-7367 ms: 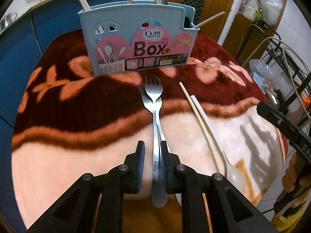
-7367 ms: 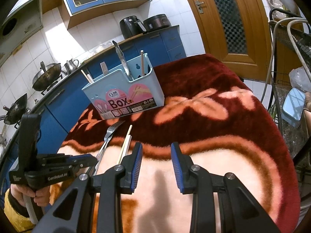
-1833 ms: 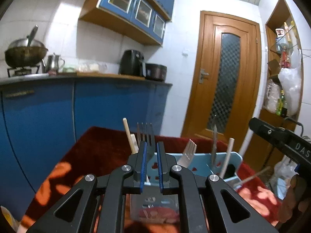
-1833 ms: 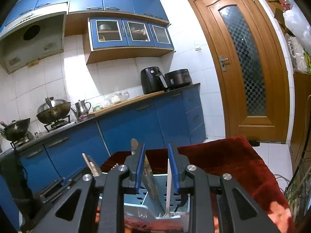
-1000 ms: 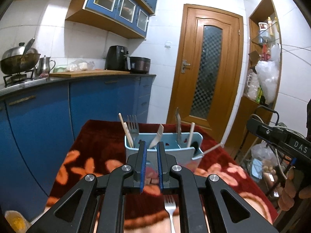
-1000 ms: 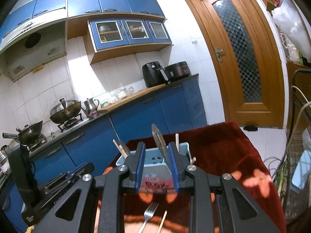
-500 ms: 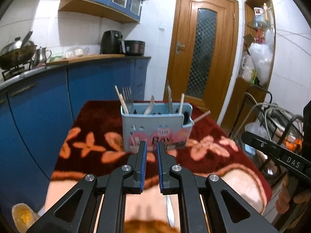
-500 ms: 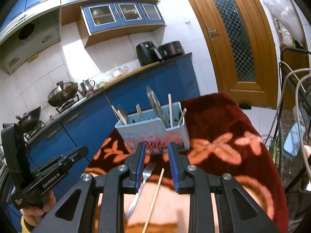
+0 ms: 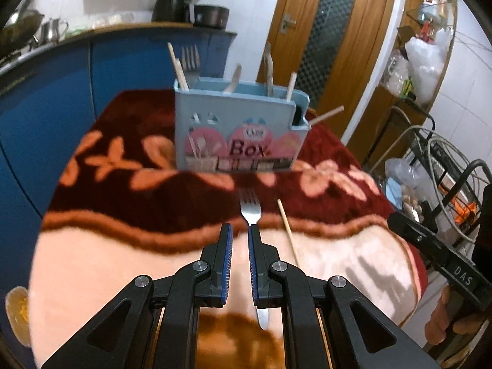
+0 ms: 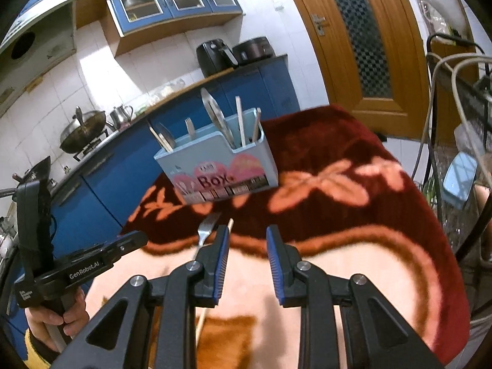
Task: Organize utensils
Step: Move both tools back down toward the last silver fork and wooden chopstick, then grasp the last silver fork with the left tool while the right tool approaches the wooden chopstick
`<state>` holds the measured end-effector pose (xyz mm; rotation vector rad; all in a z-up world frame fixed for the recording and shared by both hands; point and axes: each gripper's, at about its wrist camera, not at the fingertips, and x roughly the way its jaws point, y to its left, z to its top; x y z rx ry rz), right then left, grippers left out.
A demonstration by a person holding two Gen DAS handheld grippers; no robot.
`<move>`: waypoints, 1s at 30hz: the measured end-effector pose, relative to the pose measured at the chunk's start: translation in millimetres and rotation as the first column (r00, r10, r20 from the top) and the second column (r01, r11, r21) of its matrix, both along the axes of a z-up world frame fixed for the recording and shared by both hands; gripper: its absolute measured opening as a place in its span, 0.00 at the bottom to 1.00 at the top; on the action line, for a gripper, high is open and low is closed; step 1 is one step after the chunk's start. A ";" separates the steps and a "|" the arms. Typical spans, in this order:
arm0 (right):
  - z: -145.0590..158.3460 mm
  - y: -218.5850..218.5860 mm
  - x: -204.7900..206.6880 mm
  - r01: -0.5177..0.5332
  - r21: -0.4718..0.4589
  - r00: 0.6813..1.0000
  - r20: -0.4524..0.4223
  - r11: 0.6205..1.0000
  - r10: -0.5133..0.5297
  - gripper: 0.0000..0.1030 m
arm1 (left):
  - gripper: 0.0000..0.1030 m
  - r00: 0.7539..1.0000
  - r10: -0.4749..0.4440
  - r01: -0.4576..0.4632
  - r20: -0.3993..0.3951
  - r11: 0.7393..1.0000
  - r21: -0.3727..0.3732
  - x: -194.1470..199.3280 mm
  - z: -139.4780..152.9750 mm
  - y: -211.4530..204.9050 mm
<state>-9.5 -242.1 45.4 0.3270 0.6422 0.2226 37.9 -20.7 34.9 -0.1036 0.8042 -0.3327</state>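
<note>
A light blue utensil box (image 9: pixel 240 129) (image 10: pixel 215 166) stands on the red and peach blanket (image 9: pixel 123 209) and holds forks, a knife and chopsticks. A steel fork (image 9: pixel 250 210) (image 10: pixel 206 229) lies on the blanket in front of the box, with one wooden chopstick (image 9: pixel 287 230) (image 10: pixel 230 223) just to its right. My left gripper (image 9: pixel 239 227) hovers over the fork's handle, shut, with only a narrow empty slit between the pads. To the right of both utensils my right gripper (image 10: pixel 246 229) is open and holds nothing.
Blue kitchen cabinets (image 9: pixel 46 98) run along the left and the back. A wooden door (image 10: pixel 369 46) is behind the table. A wire rack with cables (image 9: pixel 446 169) stands close to the table's right edge. A yellow bowl (image 9: pixel 15 313) sits low on the left.
Both grippers have come down and tipped toward the table. The box has slid up in both views, and the fork and chopstick now lie close under the fingertips. Neither jaw gap has changed.
</note>
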 end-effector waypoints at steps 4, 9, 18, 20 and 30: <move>-13.9 -1.4 1.4 -0.005 -0.004 1.000 -0.029 1.000 0.004 0.27 | 0.10 0.998 -0.029 0.030 -0.061 0.999 0.013 10.4 -13.4 -10.6; -25.3 -8.6 4.8 0.002 -0.001 0.998 -0.060 1.000 -0.002 0.28 | 0.10 0.992 -0.059 0.068 -0.109 0.994 0.081 22.6 -25.5 -28.3; -38.7 -18.6 11.7 0.000 0.019 0.995 -0.097 1.000 0.002 0.30 | 0.10 0.962 -0.080 0.111 -0.260 0.988 0.110 52.2 -47.1 -44.6; -39.8 -19.6 12.0 -0.005 0.021 0.995 -0.101 1.000 0.007 0.30 | 0.10 0.956 -0.080 0.114 -0.284 0.988 0.106 57.0 -48.6 -45.0; -40.9 -23.9 16.8 0.001 0.011 0.993 -0.122 1.000 0.000 0.32 | 0.10 0.921 -0.113 0.142 -0.374 0.988 0.051 78.9 -51.0 -42.7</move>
